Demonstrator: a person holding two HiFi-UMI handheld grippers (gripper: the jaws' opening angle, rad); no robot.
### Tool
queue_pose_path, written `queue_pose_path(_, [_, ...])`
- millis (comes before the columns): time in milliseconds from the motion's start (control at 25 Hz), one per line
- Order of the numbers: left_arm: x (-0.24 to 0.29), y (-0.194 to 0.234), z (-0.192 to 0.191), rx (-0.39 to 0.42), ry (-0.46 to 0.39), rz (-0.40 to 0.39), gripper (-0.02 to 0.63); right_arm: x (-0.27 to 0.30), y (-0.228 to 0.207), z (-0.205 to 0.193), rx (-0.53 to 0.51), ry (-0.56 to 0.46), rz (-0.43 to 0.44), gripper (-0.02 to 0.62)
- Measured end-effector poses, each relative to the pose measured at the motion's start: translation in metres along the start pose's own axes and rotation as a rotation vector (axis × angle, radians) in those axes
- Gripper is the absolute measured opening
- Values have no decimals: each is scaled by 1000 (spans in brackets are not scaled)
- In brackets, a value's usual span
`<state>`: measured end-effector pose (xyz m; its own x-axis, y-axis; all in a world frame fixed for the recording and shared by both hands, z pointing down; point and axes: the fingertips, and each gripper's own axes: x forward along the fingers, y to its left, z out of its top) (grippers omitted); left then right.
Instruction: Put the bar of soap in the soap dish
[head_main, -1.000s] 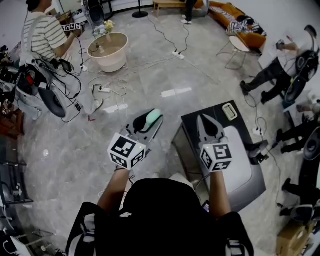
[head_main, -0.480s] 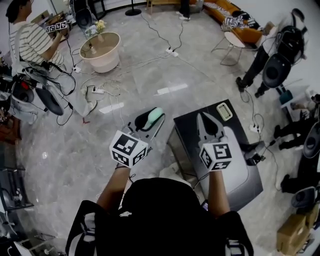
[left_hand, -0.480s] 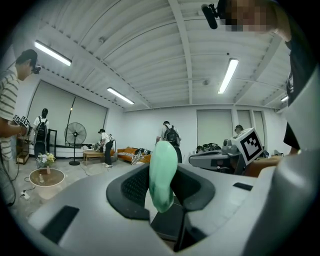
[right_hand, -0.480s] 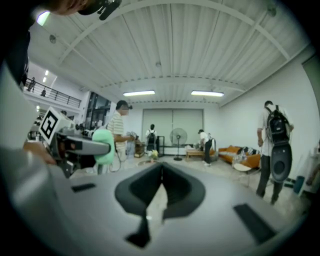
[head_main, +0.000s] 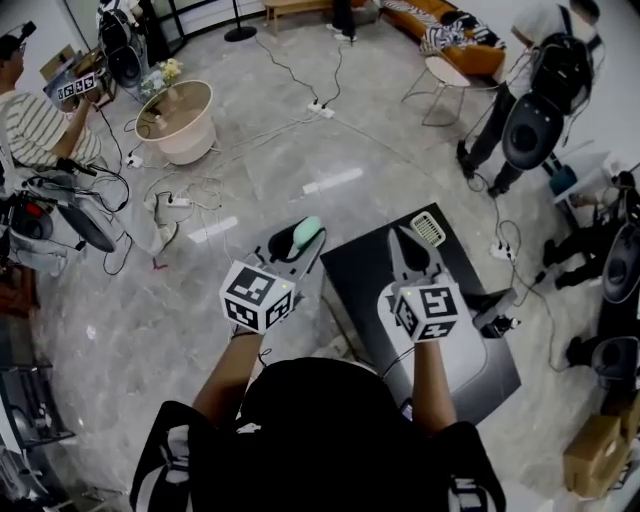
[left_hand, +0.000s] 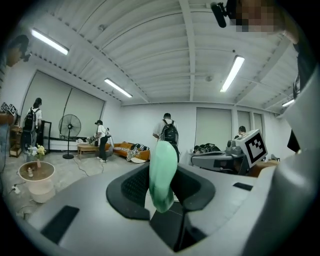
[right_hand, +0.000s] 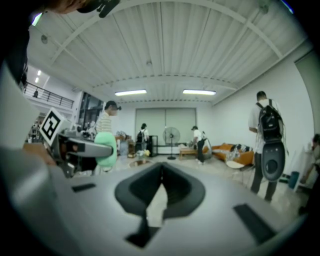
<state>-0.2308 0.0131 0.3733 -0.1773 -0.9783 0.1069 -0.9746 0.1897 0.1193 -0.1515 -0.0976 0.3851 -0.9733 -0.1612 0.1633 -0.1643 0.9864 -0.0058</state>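
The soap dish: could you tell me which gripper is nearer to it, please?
Right. The right gripper, empty, hovers just left of the soap dish; the left gripper, holding the green soap, is farther left, beyond the table edge.

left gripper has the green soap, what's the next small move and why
Probably swing the left gripper right and forward toward the soap dish on the far corner of the black table. The bar of soap is clamped in its jaws but hangs over the floor, left of the table, short of the dish.
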Motion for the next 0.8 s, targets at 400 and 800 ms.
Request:
queue_pose_path(400, [70, -43, -15, 36, 44, -103, 135, -12, -58, -22, 33, 13, -56, 35])
queue_pose_path(800, [107, -57, -22, 94, 99, -217, 135, -31, -92, -30, 93, 29, -166, 35])
